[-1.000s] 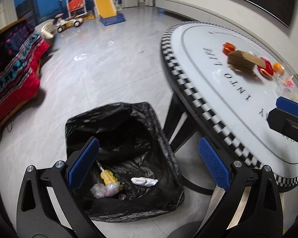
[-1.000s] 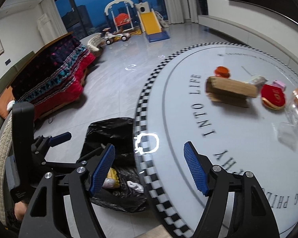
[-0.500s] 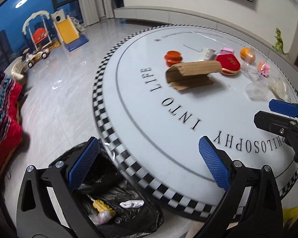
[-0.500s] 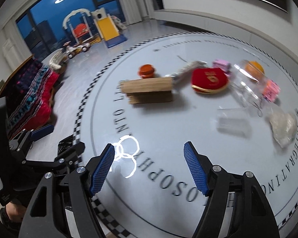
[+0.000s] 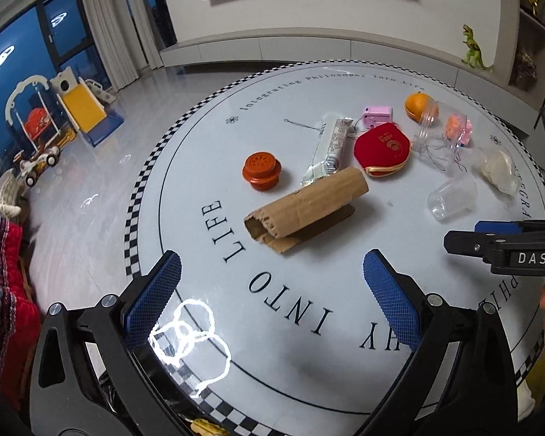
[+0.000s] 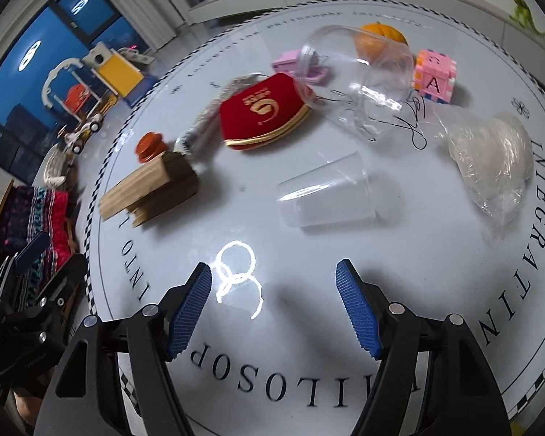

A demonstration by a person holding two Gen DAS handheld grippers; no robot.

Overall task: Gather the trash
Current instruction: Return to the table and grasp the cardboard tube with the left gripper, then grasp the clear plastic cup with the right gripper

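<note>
The right gripper (image 6: 274, 309) hangs wide and empty before the tipped plastic cup (image 6: 325, 194) — best pinched gently across its thin wall; the left gripper (image 5: 272, 283) gapes empty too.

Round white worktop (image 5: 309, 327), checkered rim. On it: cardboard roll (image 5: 309, 207), orange cap (image 5: 261, 170), red pouch (image 6: 263, 112). Clear cup (image 6: 327, 190) lies tipped beside a crumpled bag (image 6: 494, 163).

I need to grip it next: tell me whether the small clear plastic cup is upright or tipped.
Tipped. The small clear plastic cup lies on its side on the round white table, its open rim facing left; it looks empty.
</note>
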